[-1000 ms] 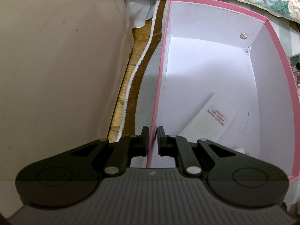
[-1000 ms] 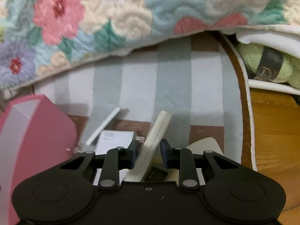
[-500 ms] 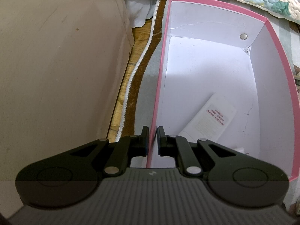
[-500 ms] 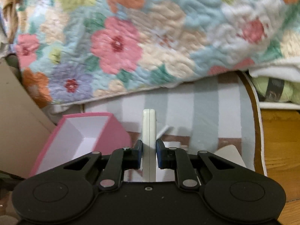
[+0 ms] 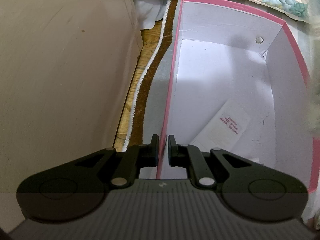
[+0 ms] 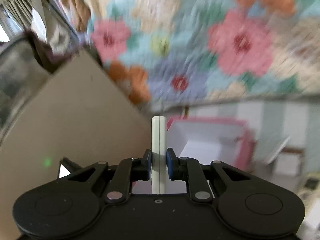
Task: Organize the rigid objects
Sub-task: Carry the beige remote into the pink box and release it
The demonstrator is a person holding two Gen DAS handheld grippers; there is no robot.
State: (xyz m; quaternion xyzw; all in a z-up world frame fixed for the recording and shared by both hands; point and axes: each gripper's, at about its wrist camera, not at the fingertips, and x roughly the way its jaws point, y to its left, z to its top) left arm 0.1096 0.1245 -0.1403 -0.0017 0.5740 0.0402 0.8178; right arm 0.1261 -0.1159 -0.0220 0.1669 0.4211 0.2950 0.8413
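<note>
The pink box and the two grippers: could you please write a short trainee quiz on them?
1. True or false: the left gripper is clamped on the near wall of the pink box.
2. What does the right gripper hold? A) yarn B) a slim white device C) nothing
3. Fill in: a white ____ with red print lies on the box floor.

Key
1. True: its jaws pinch the pink wall, one inside, one outside.
2. B: the white device stands edge-on between the jaws, which grip its sides.
3. Card: the card lies flat near the grasped wall.
</note>
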